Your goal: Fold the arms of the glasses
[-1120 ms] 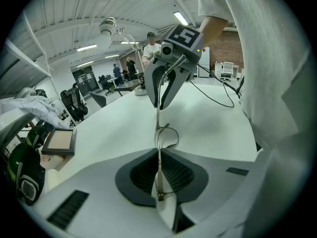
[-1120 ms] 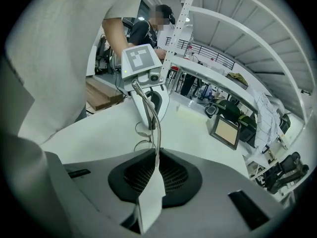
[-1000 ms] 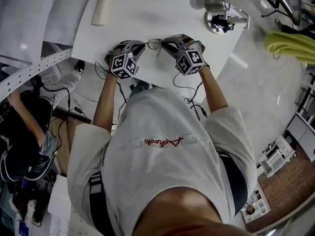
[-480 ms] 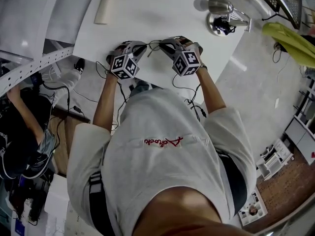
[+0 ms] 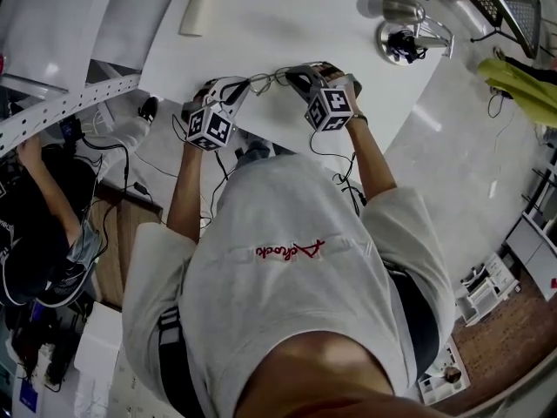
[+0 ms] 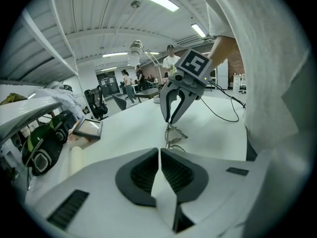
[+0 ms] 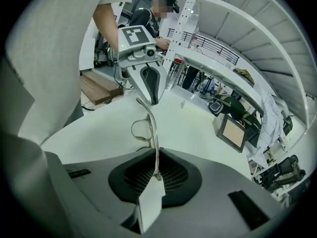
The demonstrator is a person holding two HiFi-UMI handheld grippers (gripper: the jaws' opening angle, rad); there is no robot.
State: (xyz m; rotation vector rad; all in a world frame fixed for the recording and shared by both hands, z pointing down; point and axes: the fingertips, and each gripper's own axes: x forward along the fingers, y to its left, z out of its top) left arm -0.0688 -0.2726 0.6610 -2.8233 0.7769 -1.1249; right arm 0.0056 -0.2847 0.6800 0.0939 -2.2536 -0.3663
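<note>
Glasses (image 5: 271, 78) strung between both tongs over surface (image 5: 287, 24), long axis running tong to tong. Right tongs (image 7: 157, 157) clamped on thin arm. Left tongs (image 6: 159, 151) squeezed together, seemingly nipping opposite end. Fold probably means swinging right toward left, imo.

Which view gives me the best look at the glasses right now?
Right gripper view: the glasses sit mid-frame, one arm clamped in the right gripper. Left gripper view shows them small, just past its shut jaws; head view shows only thin wire between the grippers.
</note>
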